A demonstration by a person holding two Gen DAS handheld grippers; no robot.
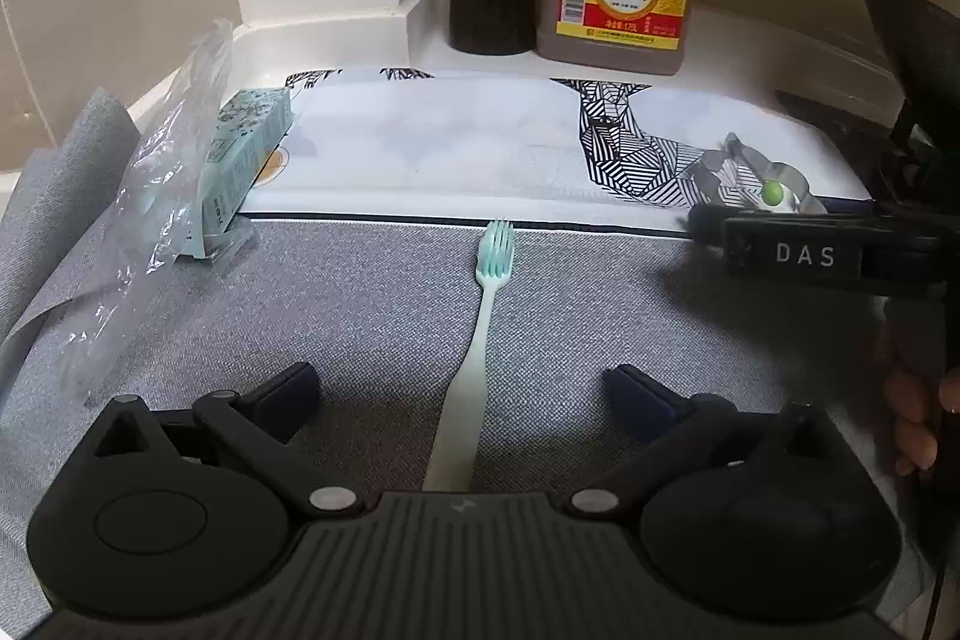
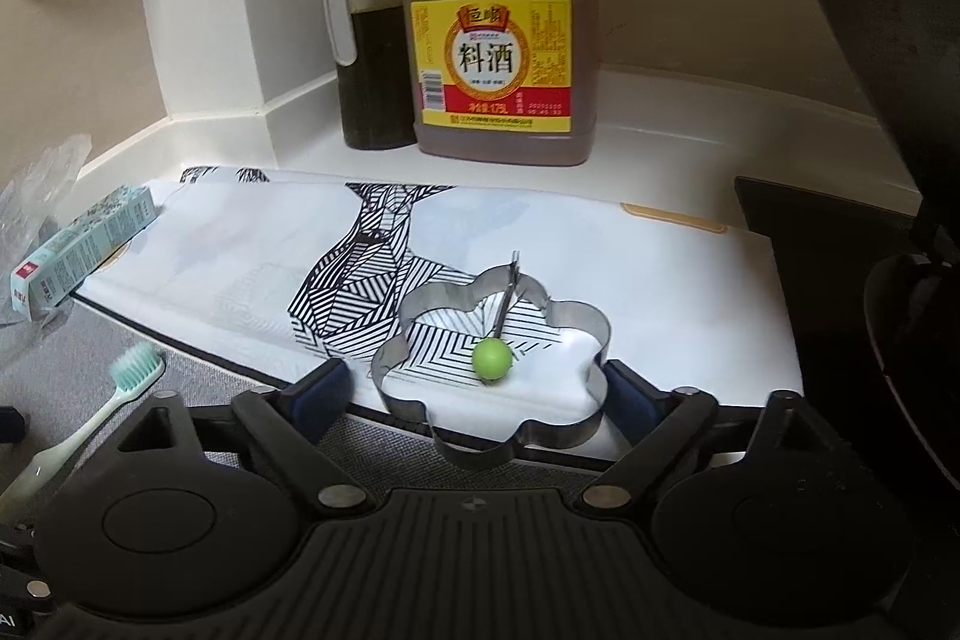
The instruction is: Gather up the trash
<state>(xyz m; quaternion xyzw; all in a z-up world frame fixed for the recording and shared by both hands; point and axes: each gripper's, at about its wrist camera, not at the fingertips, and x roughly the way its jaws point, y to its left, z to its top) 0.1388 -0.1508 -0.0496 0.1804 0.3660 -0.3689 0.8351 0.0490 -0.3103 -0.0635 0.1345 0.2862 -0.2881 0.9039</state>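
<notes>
A mint green toothbrush (image 1: 480, 340) lies on a grey cloth, handle toward me, between the fingers of my open left gripper (image 1: 465, 394); it also shows in the right wrist view (image 2: 114, 388). A crumpled clear plastic wrapper (image 1: 150, 196) and a pale green toothpaste box (image 1: 240, 160) lie at the left. My right gripper (image 2: 477, 388) is open, its fingers on either side of a flower-shaped metal ring mould (image 2: 498, 340) with a green-knobbed handle (image 2: 492, 357). I cannot tell whether the fingers touch the ring. The mould shows in the left wrist view (image 1: 762, 178).
A patterned white mat (image 2: 240, 256) lies on the white counter. A dark sauce jug (image 2: 366, 40) and a large cooking wine bottle (image 2: 498, 40) stand at the back corner. A black stove and dark pot (image 2: 888, 220) are at the right.
</notes>
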